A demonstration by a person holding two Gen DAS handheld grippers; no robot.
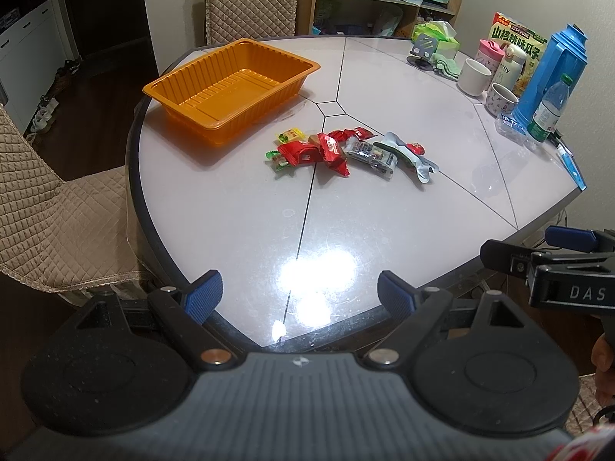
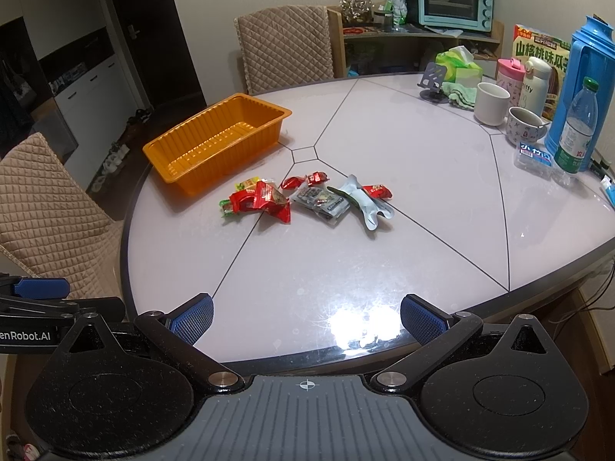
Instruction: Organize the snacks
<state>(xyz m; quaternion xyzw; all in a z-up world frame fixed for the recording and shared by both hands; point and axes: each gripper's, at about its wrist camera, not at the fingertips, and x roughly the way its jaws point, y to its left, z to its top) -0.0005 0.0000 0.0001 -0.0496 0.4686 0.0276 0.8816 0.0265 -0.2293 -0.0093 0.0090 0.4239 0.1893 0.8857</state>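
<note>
Both grippers, left (image 1: 300,297) and right (image 2: 306,319), hover spread and empty at the table's (image 2: 346,269) near edge. Snacks (image 2: 303,199) lie mid-table beside the empty orange tray (image 2: 184,180); nothing sorted yet, so a first pickup comes next.

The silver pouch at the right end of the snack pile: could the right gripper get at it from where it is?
Probably yes. The right gripper is open over the near table edge, and only bare tabletop lies between it and the silver pouch.
</note>
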